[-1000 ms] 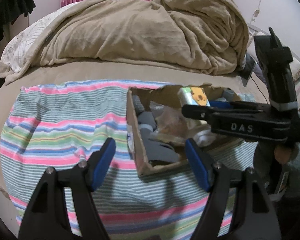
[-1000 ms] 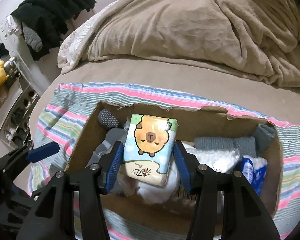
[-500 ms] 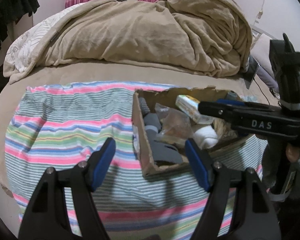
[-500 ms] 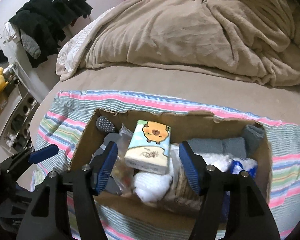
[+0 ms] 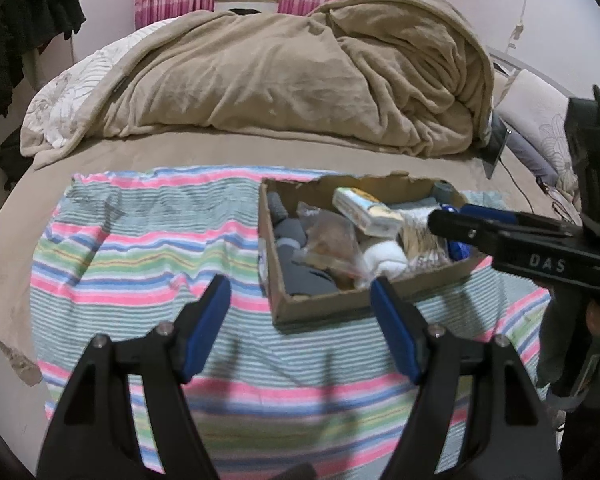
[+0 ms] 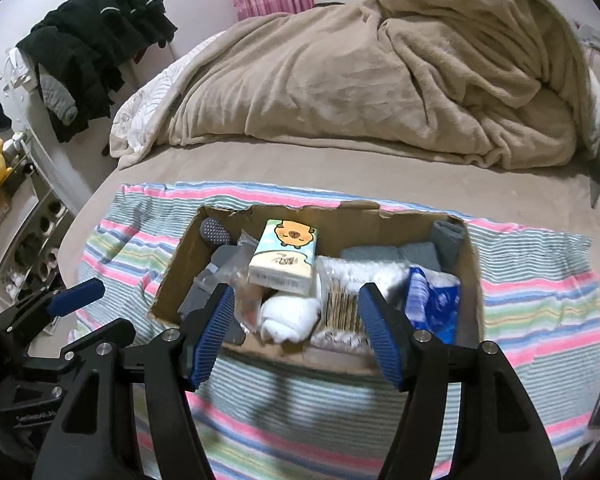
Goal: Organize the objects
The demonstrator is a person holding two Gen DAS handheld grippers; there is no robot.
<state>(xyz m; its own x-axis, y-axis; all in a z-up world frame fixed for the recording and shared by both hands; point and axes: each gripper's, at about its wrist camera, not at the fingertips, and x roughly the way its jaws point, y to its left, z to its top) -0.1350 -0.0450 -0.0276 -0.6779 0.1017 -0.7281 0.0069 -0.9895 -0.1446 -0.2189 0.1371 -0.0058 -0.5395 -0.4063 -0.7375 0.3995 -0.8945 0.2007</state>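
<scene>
Tissue pack [image 6: 284, 256] lies inside the cardboard box [image 6: 470, 264], placement apparently done; right gripper [image 6: 296, 332] and left gripper [image 5: 300, 328] both empty, jaws apart; next: find another item.

A capybara-print tissue pack [image 6: 283, 257] lies tilted atop socks and packets inside the open cardboard box [image 6: 172, 280] on the bed.

The cardboard box [image 6: 470, 280] is matt brown with a torn, ragged rim. Under it lies a striped towel [image 6: 540, 300] of woven cloth. The tissue pack [image 6: 284, 256] wears glossy printed plastic film. The beige blanket [image 6: 380, 80] looks soft and fleecy. Ribbed blue pads [image 6: 214, 330] line matt black gripper fingers.
</scene>
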